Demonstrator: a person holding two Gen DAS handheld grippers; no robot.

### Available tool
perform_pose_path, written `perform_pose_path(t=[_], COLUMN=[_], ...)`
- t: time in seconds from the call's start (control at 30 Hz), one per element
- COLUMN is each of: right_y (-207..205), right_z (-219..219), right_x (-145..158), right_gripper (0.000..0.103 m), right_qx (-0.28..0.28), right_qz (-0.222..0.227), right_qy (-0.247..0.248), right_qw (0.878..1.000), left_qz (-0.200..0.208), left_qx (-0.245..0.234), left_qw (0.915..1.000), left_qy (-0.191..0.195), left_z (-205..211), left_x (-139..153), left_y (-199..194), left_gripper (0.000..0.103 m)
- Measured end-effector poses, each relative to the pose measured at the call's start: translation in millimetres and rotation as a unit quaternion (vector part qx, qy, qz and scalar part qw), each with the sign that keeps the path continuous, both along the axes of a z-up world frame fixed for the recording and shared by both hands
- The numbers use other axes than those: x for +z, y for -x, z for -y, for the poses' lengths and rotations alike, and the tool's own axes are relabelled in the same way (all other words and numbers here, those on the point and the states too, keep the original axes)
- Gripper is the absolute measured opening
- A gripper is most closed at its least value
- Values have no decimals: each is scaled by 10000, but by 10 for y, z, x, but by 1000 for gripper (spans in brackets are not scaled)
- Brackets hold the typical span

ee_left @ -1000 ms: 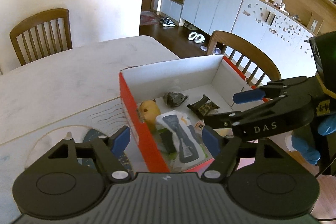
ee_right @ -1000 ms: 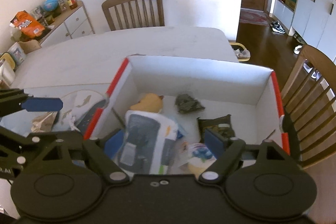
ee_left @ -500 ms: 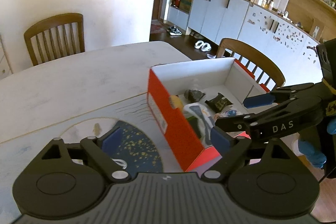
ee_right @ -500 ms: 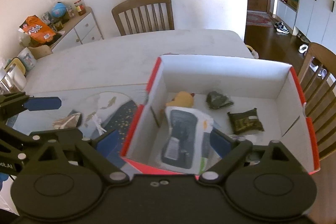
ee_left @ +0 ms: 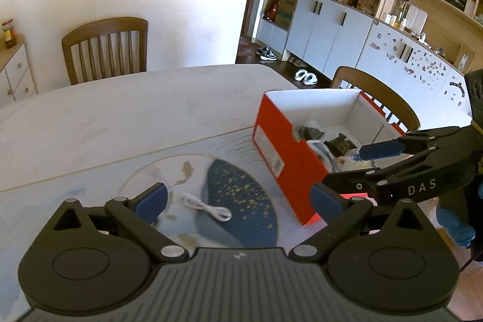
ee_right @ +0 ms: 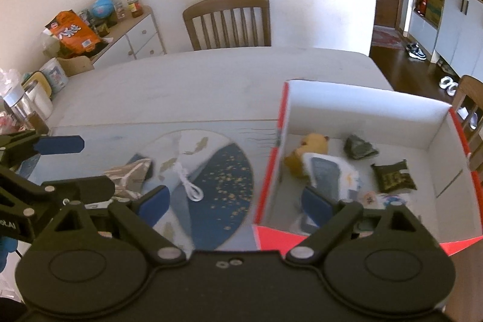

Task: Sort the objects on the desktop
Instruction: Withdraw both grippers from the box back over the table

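Pale tabletop (ee_right: 211, 80) carries a printed mat (ee_right: 120, 138); a coiled white cable (ee_left: 206, 208) and foil packet (ee_right: 129, 175) lie unsorted there. Left tool (ee_left: 238, 202) and right tool (ee_right: 234, 202), both released and empty, hover beside the red box (ee_right: 434, 141) near the right edge, which collects sorted items.

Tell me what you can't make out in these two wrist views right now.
- Silver packet, right wrist view: its near part is hidden behind the left gripper.
- Box contents, left wrist view: mostly hidden by its red wall and the right gripper.
- Items at the box's near edge, right wrist view: blurred, partly behind the gripper's fingers.
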State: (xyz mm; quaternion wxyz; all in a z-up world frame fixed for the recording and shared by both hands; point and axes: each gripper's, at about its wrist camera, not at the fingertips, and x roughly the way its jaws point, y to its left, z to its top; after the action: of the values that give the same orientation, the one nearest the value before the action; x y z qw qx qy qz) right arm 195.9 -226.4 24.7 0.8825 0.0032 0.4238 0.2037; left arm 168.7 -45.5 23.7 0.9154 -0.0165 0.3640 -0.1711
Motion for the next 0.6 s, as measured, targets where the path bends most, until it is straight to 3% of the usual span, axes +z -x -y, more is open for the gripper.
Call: perform_pose_path(t=[0.6], right_y=[196], right_z=[-723], right_x=[-82], right_gripper=[95], right_qx=[294], right_qz=[24], right_qy=[125], right_qw=[9995], left_qz=[-154], left_qx=[488], left_qw=[9987], left_qy=[57], left_z=[-778], left_x=[-225], left_y=[373], left_gripper=[101])
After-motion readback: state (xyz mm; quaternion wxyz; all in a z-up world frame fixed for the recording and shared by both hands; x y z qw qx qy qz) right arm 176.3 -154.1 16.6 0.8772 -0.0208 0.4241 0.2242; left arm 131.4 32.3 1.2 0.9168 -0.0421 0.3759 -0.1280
